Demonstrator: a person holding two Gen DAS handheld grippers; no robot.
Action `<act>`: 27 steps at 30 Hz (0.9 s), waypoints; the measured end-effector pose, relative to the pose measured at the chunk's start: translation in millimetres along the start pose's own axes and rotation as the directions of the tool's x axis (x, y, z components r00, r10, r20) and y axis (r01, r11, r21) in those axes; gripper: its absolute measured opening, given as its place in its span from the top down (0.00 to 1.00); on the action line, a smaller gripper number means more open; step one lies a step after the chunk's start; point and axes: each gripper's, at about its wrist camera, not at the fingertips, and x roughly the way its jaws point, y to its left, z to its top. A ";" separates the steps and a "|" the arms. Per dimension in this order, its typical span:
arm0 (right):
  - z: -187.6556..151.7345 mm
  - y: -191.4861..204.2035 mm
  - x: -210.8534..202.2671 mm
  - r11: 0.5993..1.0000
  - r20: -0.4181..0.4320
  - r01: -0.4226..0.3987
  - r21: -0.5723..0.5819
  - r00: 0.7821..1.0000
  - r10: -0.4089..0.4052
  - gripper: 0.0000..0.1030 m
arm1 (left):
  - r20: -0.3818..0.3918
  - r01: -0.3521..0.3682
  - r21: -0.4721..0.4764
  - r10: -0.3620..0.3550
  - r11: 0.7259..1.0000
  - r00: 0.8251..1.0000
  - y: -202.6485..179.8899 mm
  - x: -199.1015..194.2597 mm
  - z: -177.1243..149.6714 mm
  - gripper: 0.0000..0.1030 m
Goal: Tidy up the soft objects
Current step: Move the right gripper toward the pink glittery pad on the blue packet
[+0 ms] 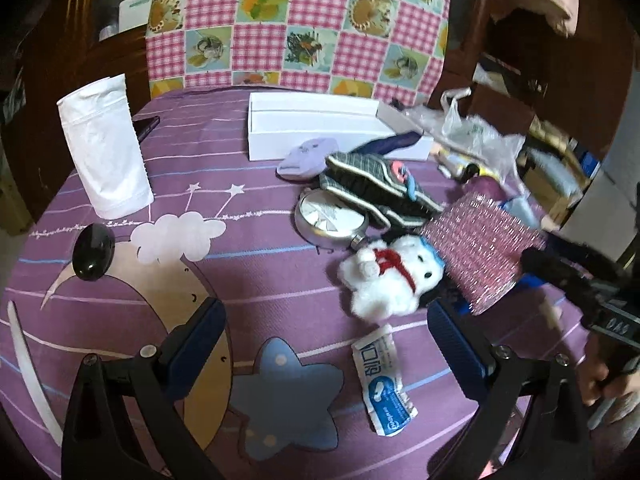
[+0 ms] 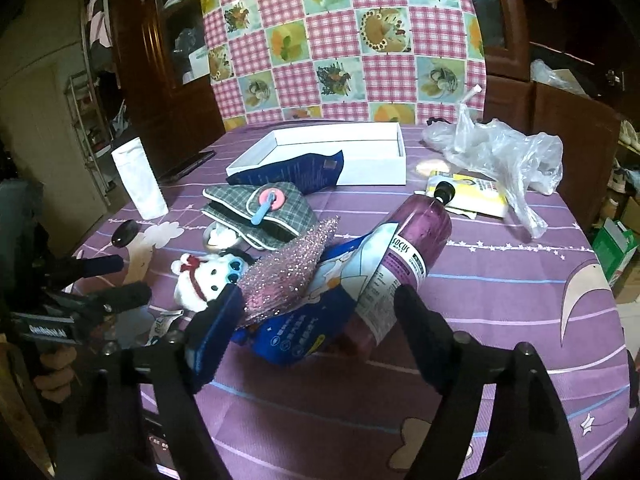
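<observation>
Clutter is spread over a table under a purple cloth (image 1: 248, 280) printed with moons and stars; places are given from the white plush bear (image 1: 384, 276), going left to right in the left wrist view.

Far left of the bear, a white fabric sleeve (image 1: 106, 148) is seen standing upright. Below it, a black oval object (image 1: 93, 254) lies on the cloth. The left gripper (image 1: 324, 344) is held left of and below the bear, jaws wide, nothing between them. Well behind the bear, an open white box (image 1: 320, 128) is set, with a lilac pad (image 1: 306, 158) just in front of it. A grey checked pouch (image 1: 372, 188) with a pink disc lies directly behind the bear, partly over a round silver tin (image 1: 330, 220). Just below the bear, a blue and white sachet (image 1: 384, 384) lies flat. Touching the bear's right side, a pink glittery pouch (image 1: 480, 256) is seen, tilted. Right of and behind that, a clear plastic bag (image 1: 476, 132) is crumpled.

In the right wrist view, the right gripper (image 2: 316, 312) is seen just right of the bear, jaws wide, with the glittery pouch, a blue printed packet (image 2: 304, 332) and a purple bottle (image 2: 416, 248) in the gap; no pad is clearly pressed on any of them. A hand (image 2: 52, 372) on the other gripper's handle is seen at the left edge.
</observation>
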 end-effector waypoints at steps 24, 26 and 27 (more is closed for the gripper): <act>1.8 -5.1 -13.8 0.994 0.099 0.109 0.027 0.989 -0.111 0.22 | 0.145 0.007 -0.071 0.004 0.997 0.989 13.4 -24.8 0.6 0.01; 2.8 -8.5 -17.4 0.981 0.107 0.184 0.059 0.976 -0.189 0.18 | 0.158 0.012 -0.077 0.000 0.997 0.988 13.9 -26.2 0.6 0.01; 4.1 -10.6 -17.7 0.980 0.108 0.188 0.068 0.975 -0.195 0.18 | 0.165 0.023 -0.081 -0.010 0.996 0.986 14.2 -26.9 -0.1 0.01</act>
